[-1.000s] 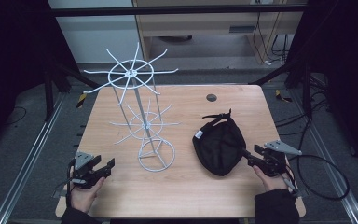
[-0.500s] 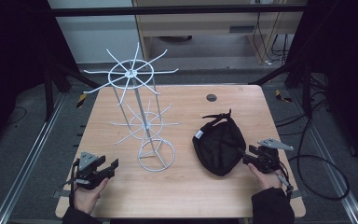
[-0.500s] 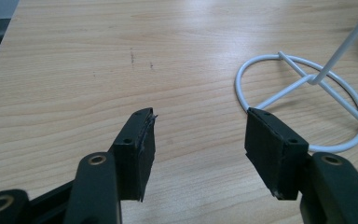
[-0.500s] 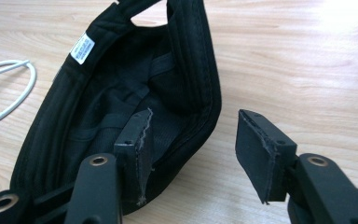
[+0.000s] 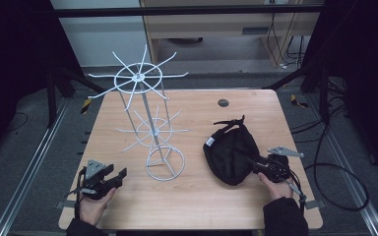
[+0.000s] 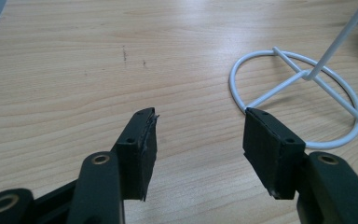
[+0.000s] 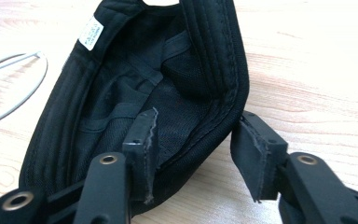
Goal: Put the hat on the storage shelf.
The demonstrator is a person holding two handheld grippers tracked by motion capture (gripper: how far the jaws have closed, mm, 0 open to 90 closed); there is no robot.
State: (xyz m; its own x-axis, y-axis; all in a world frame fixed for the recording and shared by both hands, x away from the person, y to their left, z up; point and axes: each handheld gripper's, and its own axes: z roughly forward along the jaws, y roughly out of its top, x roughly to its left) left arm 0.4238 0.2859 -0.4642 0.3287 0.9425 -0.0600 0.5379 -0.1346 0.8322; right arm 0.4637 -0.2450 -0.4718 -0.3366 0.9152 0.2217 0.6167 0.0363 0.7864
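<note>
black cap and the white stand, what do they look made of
The black cap looks like woven fabric with a matte finish: stitched rim seams, mesh-like lining and a sewn white label show inside. The white stand looks like thin metal wire with a white coating, probably painted: slim rigid spokes joined to a ring base.

Both grippers are black, each topped by a grey three-cornered plate. The left gripper (image 5: 109, 177) sits near the tabletop's (image 5: 197, 206) front left corner, the right gripper (image 5: 259, 166) near its right edge, trailing a black cable (image 5: 342, 189) that loops off that edge. Up close, the fingers (image 6: 140, 144) are flat black pads with small screw holes; brass-coloured rivets mark the linkages. The person's sleeves (image 5: 284, 219) are dark.
</note>
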